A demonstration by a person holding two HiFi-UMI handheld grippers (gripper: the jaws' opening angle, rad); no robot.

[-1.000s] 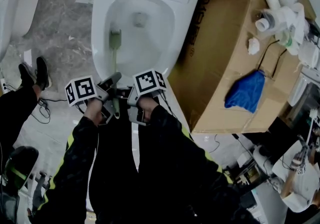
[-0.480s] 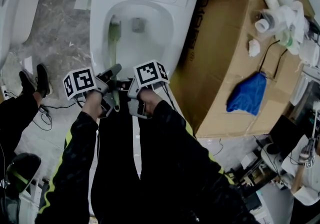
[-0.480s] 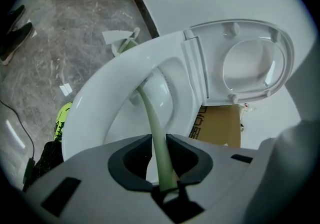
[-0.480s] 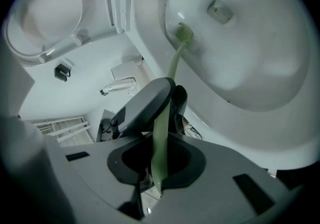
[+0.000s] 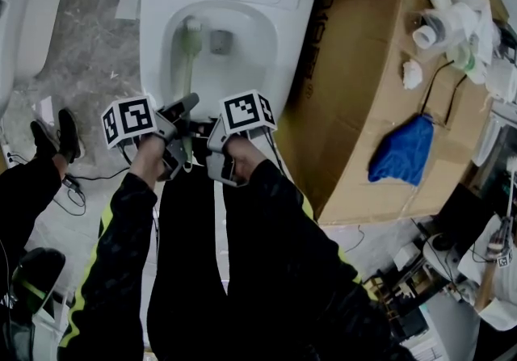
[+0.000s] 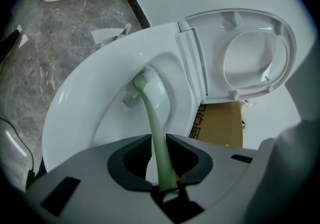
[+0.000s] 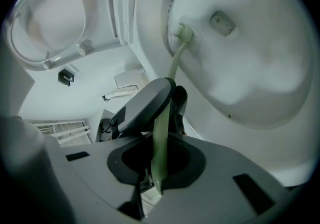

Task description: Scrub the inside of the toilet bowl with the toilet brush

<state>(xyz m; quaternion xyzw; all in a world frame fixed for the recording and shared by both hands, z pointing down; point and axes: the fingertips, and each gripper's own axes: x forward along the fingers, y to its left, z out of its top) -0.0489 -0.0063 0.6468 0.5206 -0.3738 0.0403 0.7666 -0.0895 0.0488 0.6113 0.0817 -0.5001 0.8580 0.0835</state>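
In the head view, the bowl point(image 5: 155, 52) stands at top centre with a cardboard box point(image 5: 363, 77) just beside it on the right. A blue cloth point(image 5: 400, 149) lies on the box. The brush point(image 5: 185, 69) reaches into the bowl, its head up against the left inner wall near the far rim and beside the outlet. Both tools hold its green handle over the bowl's near edge. The left gripper point(image 5: 187, 107) is further up the handle and the right gripper point(image 5: 210, 159) just behind it, the two almost touching.

In the left gripper view, the left gripper point(image 6: 159, 140) has its jaws pinched tight on the handle, which runs straight out between them. The brush point(image 6: 150, 113) curves down to bristles pressed on the white wall just under the rim. The seat point(image 6: 255, 57) stands raised behind the bowl point(image 6: 90, 107).

In the right gripper view, the right gripper point(image 7: 160, 145) also has its jaws closed round the handle (the handle's end sits in the hollow between the pads). The left gripper's grey jaw lies directly ahead on the same handle. Beyond it the brush point(image 7: 175, 60) ends with its bristles against the bowl point(image 7: 250, 67) wall.
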